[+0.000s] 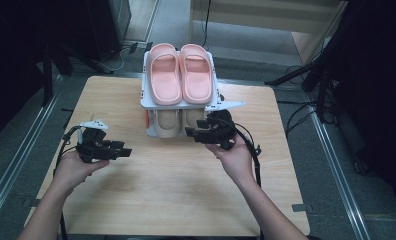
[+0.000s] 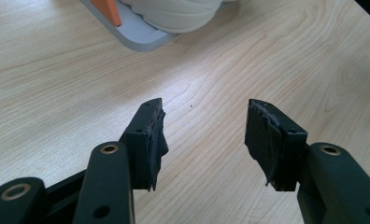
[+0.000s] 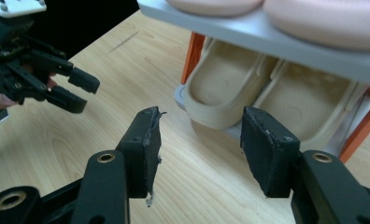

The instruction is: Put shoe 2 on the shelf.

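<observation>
A white two-tier shoe rack (image 1: 176, 105) with orange posts stands at the far middle of the wooden table (image 1: 161, 200). A pair of pink slippers (image 1: 165, 75) lies on its top shelf and a pair of beige slippers (image 1: 167, 122) on the lower one. My right gripper (image 1: 190, 133) is low in front of the lower shelf and open; in the right gripper view its jaws (image 3: 199, 126) frame the nearer beige slipper (image 3: 220, 93) without touching it. My left gripper (image 1: 125, 149) hovers at the table's left, open and holding nothing (image 2: 204, 116).
The table sits on a grey floor with metal rails on both sides. Cables and dark stand legs (image 1: 296, 75) lie beyond the far right corner. Bare tabletop stretches between the two hands and toward the near edge.
</observation>
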### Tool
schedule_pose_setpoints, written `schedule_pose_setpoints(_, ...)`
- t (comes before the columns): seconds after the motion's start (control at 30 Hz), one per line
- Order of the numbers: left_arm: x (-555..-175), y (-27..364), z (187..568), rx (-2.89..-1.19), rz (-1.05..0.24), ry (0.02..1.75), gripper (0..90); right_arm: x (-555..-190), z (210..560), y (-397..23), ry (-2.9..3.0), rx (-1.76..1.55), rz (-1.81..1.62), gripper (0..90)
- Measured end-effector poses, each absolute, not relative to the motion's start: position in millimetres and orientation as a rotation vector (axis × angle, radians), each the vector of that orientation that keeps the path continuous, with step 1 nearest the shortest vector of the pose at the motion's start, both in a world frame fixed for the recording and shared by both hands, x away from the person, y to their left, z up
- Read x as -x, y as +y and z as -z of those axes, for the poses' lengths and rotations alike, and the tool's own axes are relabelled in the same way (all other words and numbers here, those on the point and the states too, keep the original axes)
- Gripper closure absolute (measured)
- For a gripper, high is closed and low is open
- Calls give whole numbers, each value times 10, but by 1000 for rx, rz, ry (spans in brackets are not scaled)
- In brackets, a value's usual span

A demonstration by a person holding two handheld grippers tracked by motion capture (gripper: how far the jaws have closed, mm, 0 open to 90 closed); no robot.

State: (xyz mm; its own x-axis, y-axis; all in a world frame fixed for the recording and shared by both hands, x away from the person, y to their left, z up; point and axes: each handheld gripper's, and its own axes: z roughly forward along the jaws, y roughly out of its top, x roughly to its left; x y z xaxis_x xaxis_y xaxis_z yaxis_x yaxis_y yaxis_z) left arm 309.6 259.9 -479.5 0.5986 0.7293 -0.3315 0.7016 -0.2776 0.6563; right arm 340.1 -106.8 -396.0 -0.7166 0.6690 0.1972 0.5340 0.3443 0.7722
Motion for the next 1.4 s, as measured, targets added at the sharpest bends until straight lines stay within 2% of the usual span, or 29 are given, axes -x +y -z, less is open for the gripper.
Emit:
schedule_pose_setpoints(0.27,-3088,2544,4812,-2037,-47,1128,471,-3340,4167,-1321,2457,-1052,-1354,457)
schedule_pose_setpoints(0.8,-3030,2315,4777,-2070,-36,1029,449,-3199,4575,-1574,2567,-926,-1329,485)
schedule_pose_setpoints(1.0,-3033,2222,4775,-2092,-28,1004,411,-3230,4686,-1705,2541,-996,-1370,482)
schedule_pose_setpoints(1.4,-3071,1996,4787,-2129,8,936,392,-3266,4759,-1841,2511,-1105,-1370,441)
